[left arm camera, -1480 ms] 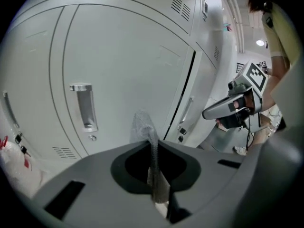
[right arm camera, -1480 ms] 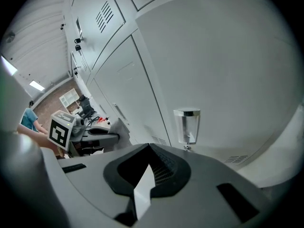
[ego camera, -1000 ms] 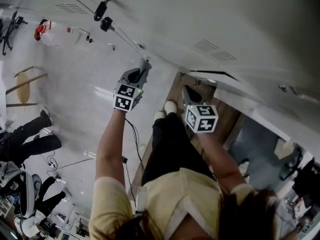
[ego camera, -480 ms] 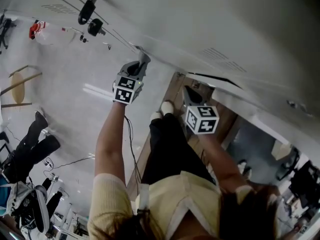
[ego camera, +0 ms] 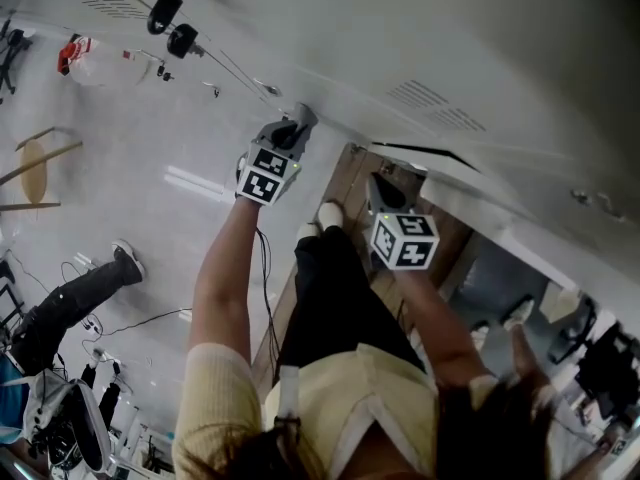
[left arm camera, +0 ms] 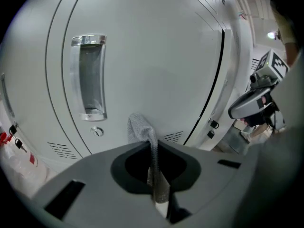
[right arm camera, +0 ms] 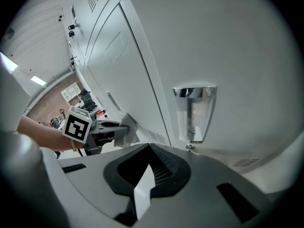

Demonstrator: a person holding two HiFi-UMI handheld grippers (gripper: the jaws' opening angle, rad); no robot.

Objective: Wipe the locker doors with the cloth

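White locker doors fill the top of the head view. My left gripper is shut on a grey cloth, and the cloth's bunched end presses on a door just right of its keyhole, below the recessed handle. The right gripper view shows the same cloth against the door edge. My right gripper hangs lower and to the right, jaws together with nothing between them, pointing at a door with a shiny handle.
Keys dangle from locks further along the row, and more keys hang by a door gap. A red-tagged bag, a stool and another person's legs are on the floor at left.
My left gripper has slid right along the locker face with the cloth. The right gripper has barely moved. The legs at left have shifted.
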